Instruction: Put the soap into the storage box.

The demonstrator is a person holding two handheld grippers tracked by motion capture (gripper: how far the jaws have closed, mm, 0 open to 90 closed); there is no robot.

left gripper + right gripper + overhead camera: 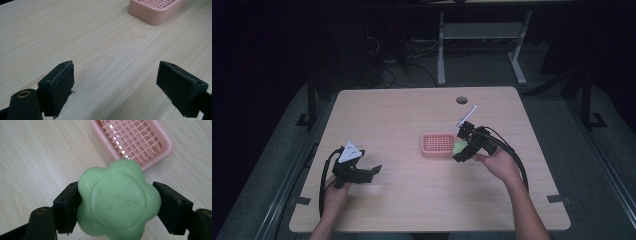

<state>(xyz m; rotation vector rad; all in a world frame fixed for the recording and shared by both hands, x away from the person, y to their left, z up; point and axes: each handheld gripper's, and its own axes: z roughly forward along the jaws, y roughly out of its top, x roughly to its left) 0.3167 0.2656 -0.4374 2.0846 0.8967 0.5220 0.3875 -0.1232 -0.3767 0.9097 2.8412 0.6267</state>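
Soap [118,201] between right tongs [117,205]

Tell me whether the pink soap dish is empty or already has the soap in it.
Empty. The pink soap dish shows a bare grid, while the green flower-shaped soap is clamped in the right tongs beside it.

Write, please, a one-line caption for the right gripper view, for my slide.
Right gripper clamps a green flower-shaped soap just short of the pink soap dish.
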